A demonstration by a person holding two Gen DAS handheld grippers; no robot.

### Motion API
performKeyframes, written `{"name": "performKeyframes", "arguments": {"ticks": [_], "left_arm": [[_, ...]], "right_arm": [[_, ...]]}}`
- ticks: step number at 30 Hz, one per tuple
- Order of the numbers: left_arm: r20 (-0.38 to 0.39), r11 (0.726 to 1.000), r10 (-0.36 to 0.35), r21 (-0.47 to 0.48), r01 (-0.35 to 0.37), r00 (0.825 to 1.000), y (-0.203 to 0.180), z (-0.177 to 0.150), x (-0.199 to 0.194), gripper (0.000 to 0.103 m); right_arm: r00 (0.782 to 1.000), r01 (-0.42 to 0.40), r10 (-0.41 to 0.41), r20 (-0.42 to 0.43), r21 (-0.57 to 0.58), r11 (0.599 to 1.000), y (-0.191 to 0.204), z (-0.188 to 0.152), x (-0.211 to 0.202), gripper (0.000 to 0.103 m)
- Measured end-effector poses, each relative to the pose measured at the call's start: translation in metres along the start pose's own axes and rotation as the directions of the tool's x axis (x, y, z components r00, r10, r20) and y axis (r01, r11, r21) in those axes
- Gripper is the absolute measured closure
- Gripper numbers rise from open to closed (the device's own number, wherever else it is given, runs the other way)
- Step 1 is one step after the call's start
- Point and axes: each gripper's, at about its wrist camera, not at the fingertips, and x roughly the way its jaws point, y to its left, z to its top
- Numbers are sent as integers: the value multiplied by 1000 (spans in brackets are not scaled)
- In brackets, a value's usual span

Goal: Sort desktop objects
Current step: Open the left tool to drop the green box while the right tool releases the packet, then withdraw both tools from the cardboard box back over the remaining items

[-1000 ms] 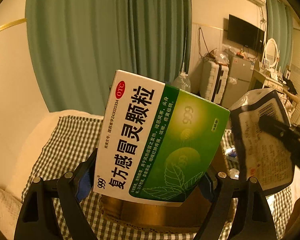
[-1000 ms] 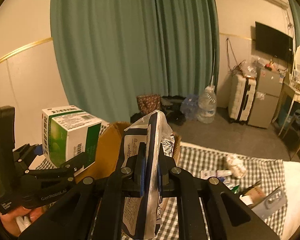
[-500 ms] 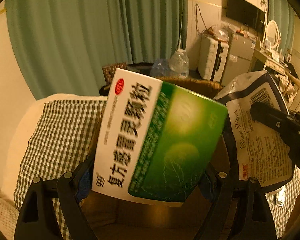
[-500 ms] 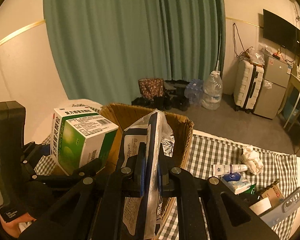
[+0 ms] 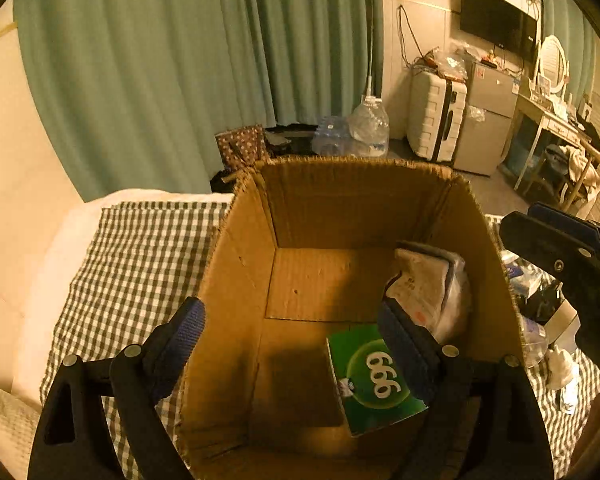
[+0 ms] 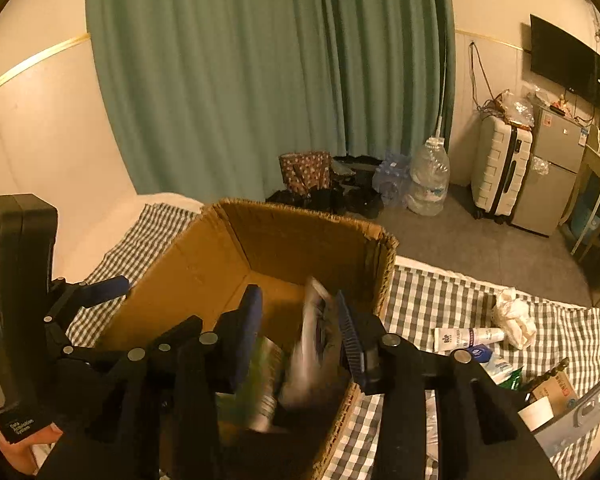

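Green medicine box (image 5: 374, 376) and tissue pack (image 5: 428, 288) inside cardboard box (image 5: 240, 272), both grippers' fingers (image 5: 184, 328) apart, empty.

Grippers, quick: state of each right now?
Left gripper: open, empty; green medicine box lies in the cardboard box.
Right gripper: just opened, tissue pack released.

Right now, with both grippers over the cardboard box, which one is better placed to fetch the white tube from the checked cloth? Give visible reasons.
Right. The right gripper stands on the box's side nearest the white tube; the left gripper is at the far side, with the box between.
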Motion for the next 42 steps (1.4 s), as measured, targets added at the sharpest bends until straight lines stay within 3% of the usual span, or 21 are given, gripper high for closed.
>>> {"name": "performKeyframes", "arguments": {"ticks": [9,17,23,25,29,34,37,42], "left_arm": [[75,1000,1,-8,0,997,6,10,-49,8],[155,1000,-18,-9,19,988,-15,22,-103,4],[222,999,-41,27,36,974,-44,29,-140,0],[239,998,-46,43,37,970,-55,28,-148,0],[262,996,-70,68,54,963,-79,27,-166,0],[276,993,-92,97,68,957,-105,30,-178,0],[268,987,-135,117,106,954,-120,32,-183,0],[270,980,-169,149,133,948,-150,29,-188,0]], "right_arm": [[998,38,-40,58,34,999,-9,7,-53,58],[989,64,-74,126,79,995,-24,13,-117,54],[972,118,-136,192,103,988,-45,17,-168,41],[966,136,-159,206,122,983,-55,18,-184,37],[941,189,-229,249,174,967,-75,15,-212,16],[923,215,-278,268,240,947,-105,9,-243,11],[906,252,-323,274,265,931,-120,5,-258,0],[868,317,-402,291,300,900,-149,-5,-284,0]]}}
